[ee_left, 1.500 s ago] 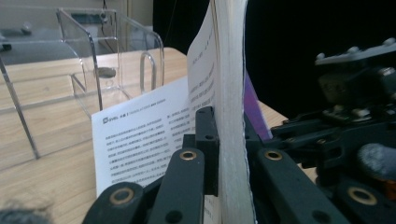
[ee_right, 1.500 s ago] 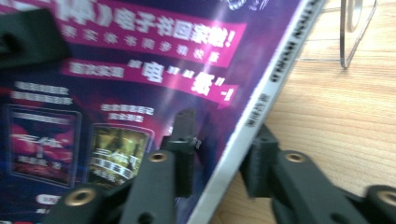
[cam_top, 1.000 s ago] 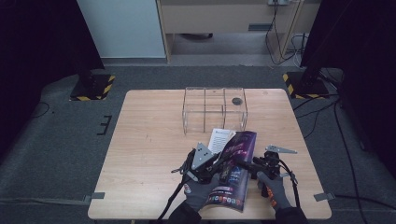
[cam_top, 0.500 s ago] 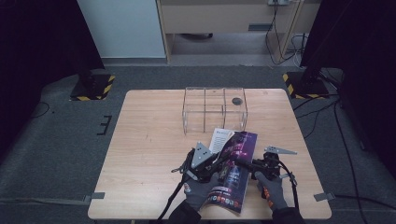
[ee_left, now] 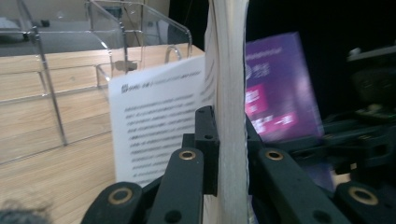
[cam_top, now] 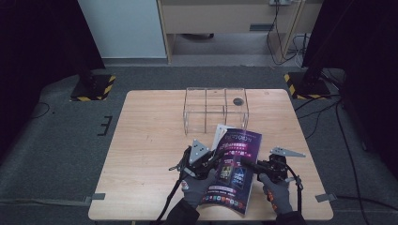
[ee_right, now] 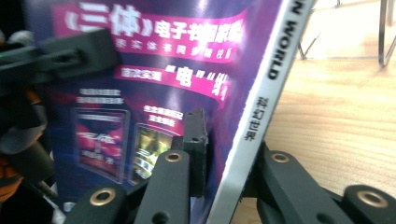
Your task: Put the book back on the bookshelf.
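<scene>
High view shows us the purple magazine (cam_top: 234, 171) in the lower middle of the frame, near the table's (cam_top: 145, 154) front edge and just in front of the clear acrylic organizer (cam_top: 216, 108), which sits at the centre of the frame with a small dark object (cam_top: 238, 101) in its right compartment. We hold the magazine from both sides: the left gripper (cam_top: 217, 158) at its left edge and the right gripper (cam_top: 247, 162) at its spine side.

What has just changed is on the right. A second ago the right gripper's jaws stood wide beside the cover; they have just been closing, and in the right gripper view they now pinch the spine (ee_right: 259, 107) between them, one pad on the purple cover and the other behind. In the left gripper view the jaws are clamped tight on the thick block of pages (ee_left: 229, 116), with a loose white printed leaf (ee_left: 159, 126) fanning out to the left.

We judge that both grips are now set, so the magazine can be lifted and carried as one piece, probably toward the organizer. The loose leaf may flap or catch on the acrylic walls.
</scene>
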Demonstrator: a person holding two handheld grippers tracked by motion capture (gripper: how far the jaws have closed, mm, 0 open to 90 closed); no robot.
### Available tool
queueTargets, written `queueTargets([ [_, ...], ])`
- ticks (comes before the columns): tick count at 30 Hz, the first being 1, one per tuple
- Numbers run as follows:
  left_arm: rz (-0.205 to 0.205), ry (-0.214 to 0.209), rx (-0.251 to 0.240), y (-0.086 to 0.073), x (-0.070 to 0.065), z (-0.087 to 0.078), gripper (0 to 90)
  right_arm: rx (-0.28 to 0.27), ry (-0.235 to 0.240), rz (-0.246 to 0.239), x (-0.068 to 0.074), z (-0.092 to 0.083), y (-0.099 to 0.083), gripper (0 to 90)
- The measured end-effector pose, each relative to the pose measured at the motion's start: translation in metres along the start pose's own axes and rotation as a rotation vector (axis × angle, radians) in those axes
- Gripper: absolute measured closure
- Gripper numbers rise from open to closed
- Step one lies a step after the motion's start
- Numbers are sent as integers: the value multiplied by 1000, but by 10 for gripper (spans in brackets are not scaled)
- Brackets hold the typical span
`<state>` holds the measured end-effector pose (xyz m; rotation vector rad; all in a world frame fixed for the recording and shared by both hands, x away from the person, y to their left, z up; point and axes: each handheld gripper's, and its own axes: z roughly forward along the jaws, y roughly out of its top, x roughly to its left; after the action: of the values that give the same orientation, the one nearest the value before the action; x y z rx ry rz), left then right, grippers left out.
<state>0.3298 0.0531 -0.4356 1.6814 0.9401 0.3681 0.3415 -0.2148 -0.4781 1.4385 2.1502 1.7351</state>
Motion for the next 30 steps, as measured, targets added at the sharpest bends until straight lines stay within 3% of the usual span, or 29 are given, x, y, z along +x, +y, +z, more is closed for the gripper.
queueTargets([
  [11,-18,2,19,-1,18,-6,775,-12,8,-46,16,-13,10,829],
  [17,-37,11,20,0,26,-12,650,-26,19,-57,21,-17,15,829],
  [24,-17,84,36,2,42,-31,541,-52,23,-74,28,-25,24,830],
  [30,0,166,66,-3,66,-53,458,-74,-4,-73,28,-30,29,830],
])
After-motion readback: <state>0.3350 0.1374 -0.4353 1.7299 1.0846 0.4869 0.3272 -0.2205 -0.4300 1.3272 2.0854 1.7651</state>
